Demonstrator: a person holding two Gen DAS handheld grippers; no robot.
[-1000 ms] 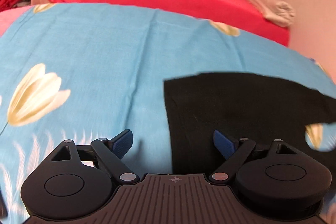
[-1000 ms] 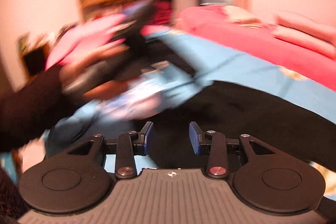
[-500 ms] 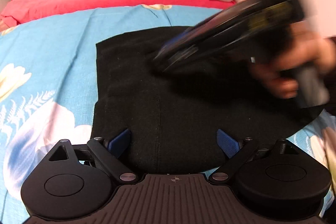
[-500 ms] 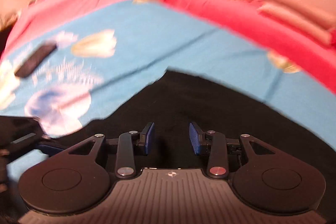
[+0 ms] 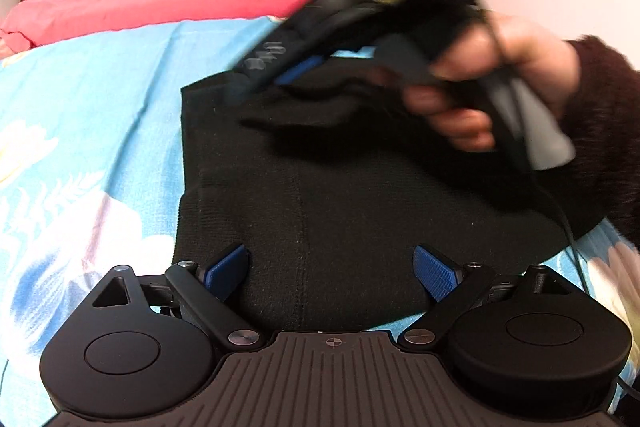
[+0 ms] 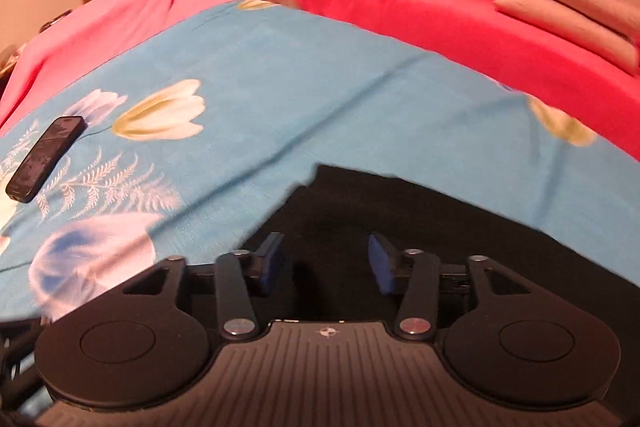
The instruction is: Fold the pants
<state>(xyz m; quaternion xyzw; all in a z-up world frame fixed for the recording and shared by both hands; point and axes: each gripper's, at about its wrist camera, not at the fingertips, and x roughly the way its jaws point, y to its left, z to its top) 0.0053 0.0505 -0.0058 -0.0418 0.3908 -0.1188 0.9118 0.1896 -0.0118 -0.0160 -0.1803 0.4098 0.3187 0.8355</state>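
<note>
Black pants (image 5: 340, 195) lie flat on my blue floral bedsheet (image 5: 100, 107).
My left gripper (image 5: 330, 269) gapes wide over them; my right gripper (image 6: 326, 261) is parting, nothing pinched. Only its view shows the phone (image 6: 46, 157) near the sheet's edge.

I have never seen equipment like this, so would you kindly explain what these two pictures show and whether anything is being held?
There is no robot here: a person holds hand-operated tongs in each hand, each carrying a camera looking along its fingers. One picture looks from the left tongs, whose jaws stand wide open over black pants lying on a blue floral bedsheet; the person's right hand holds the other tool. The other picture looks from the right tongs, jaws opening above the pants, gripping nothing. A phone lies on the sheet.
</note>
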